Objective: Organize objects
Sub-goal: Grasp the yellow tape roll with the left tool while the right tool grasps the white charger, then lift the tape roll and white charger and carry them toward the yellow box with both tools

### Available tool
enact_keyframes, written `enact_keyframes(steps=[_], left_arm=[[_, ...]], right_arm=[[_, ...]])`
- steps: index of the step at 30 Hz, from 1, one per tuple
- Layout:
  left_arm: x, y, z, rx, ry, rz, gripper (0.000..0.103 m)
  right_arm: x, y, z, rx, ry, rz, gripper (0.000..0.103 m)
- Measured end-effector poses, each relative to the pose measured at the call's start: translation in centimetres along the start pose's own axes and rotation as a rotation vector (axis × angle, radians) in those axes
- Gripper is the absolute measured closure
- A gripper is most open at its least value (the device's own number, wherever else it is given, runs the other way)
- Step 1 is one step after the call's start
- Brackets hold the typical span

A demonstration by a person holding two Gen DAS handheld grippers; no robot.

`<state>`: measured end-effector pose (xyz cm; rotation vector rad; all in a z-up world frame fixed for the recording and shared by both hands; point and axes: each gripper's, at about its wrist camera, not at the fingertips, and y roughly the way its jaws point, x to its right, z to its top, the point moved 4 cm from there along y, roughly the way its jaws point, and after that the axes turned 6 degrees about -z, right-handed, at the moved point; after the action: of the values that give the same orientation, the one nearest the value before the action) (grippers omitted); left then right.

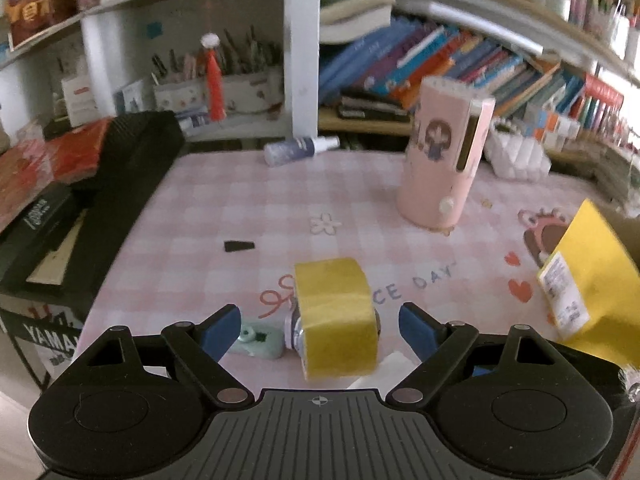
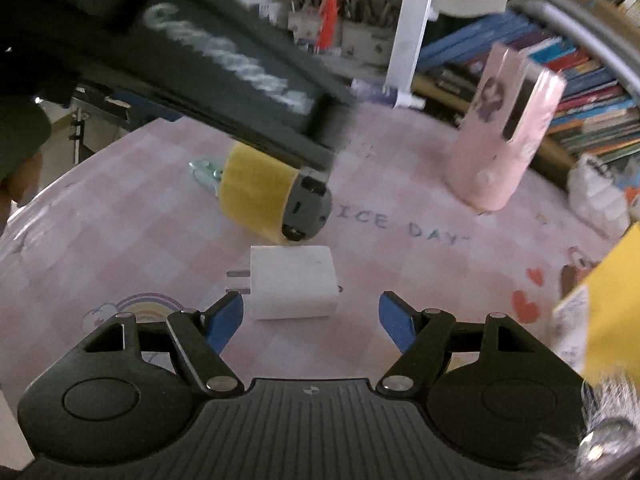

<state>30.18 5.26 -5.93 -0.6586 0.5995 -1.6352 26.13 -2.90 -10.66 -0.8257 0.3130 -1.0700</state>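
Left claw (image 1: 320, 330) gapes either side of the yellow-wrapped roll (image 1: 336, 316), unpinched; right claw (image 2: 311, 316), empty, frames the white charger (image 2: 292, 286) on the tabletop (image 2: 120, 220), each poised to lift.

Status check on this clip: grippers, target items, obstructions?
Left gripper open over yellow roller. Right gripper open, white charger lying ahead of its fingers. Nothing gripped. Nothing blocking either approach.

A matt white plastic charger (image 2: 292, 282) is lying on smooth checked pink cloth (image 2: 120, 220), below a roller (image 2: 276, 200) wearing yellow sticky-looking paper.
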Motion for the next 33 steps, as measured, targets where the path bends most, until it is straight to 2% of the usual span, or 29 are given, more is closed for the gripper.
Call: enact_keyframes(steps=[4, 7, 8, 9, 11, 12, 13, 20, 24, 25, 29, 32, 33], left_arm=[[0.4, 2.1, -0.1, -0.050, 0.005, -0.001, 0.015], [0.7, 3.4, -0.2, -0.075, 0.027, 0.017, 0.019], [0.8, 3.7, -0.2, -0.086, 0.032, 0.019, 0.028], [0.8, 4.1, -0.3, -0.100, 0.034, 0.017, 0.040], [0.9, 4.4, -0.3, -0.097, 0.035, 0.017, 0.045], [1.0, 4.4, -0.1, -0.090, 0.035, 0.017, 0.056], [1.0, 4.2, 0.1, -0.076, 0.035, 0.018, 0.062], [1.5, 2.3, 0.9, -0.026, -0.057, -0.102, 0.064], [1.1, 0.1, 1.1, 0.048, -0.256, -0.295, 0.065], [0.9, -0.1, 1.1, 0.053, -0.291, -0.319, 0.065], [1.1, -1.1, 1.1, 0.078, -0.285, -0.324, 0.065], [0.4, -2.6, 1.0, 0.141, -0.382, -0.423, 0.065], [0.2, -2.8, 0.9, 0.148, -0.398, -0.432, 0.065]], right_arm=[[-0.1, 1.3, 0.1, -0.014, 0.006, 0.038, 0.030], [-0.1, 1.6, 0.0, -0.002, 0.014, 0.077, 0.037], [-0.2, 1.6, 0.0, 0.004, 0.014, 0.099, 0.042], [-0.2, 1.5, 0.0, 0.016, 0.010, 0.116, 0.052], [-0.2, 1.3, -0.1, 0.022, -0.011, 0.117, 0.054], [-0.1, 1.1, -0.2, 0.021, -0.014, 0.118, 0.054], [0.1, 0.9, -0.3, 0.018, -0.017, 0.114, 0.054], [2.4, -0.2, -1.2, -0.028, 0.037, 0.039, 0.054], [4.1, -1.2, -1.8, -0.046, 0.097, -0.004, 0.054], [4.7, -1.4, -1.9, -0.046, 0.113, -0.013, 0.054], [6.1, -2.3, -2.4, -0.062, 0.178, -0.039, 0.055], [6.5, -2.7, -2.8, -0.080, 0.205, -0.051, 0.055], [6.6, -2.9, -2.9, -0.080, 0.213, -0.057, 0.055]])
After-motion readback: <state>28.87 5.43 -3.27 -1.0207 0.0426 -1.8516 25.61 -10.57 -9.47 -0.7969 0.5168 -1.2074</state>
